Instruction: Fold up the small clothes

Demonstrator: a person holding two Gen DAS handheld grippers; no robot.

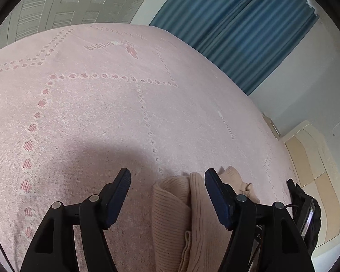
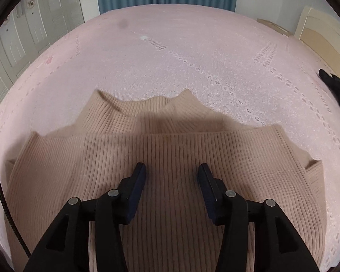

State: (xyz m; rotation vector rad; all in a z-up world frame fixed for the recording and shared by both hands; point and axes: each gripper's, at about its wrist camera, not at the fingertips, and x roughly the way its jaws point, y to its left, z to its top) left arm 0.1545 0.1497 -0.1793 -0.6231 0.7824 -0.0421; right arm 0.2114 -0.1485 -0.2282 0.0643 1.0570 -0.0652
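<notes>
I am looking over one bed [image 1: 102, 104], its pink patterned cover filling both views. One beige ribbed sweater [image 2: 161, 158] is lying flat on it, folded in layers. In the right wrist view it is spreading wide under and beyond the right gripper [image 2: 172, 172]. In the left wrist view only a rolled, folded edge is showing between and just past the left gripper [image 1: 167, 176].

Two grippers are working, one per hand. The right fingers [image 2: 139, 176] are standing partly apart above the knit, nothing pinched between them, pads clear of the fabric on both sides. The left fingers [image 1: 122, 181] are standing wider, the sweater's folded edge lying in the gap, the pads not pressing on it.

The right gripper is pointing steeply down at the garment's middle. The left one is tilting down more gently, at the sweater's edge. A dark part of the other rig [image 1: 306, 208] is showing at right in the left view.
</notes>
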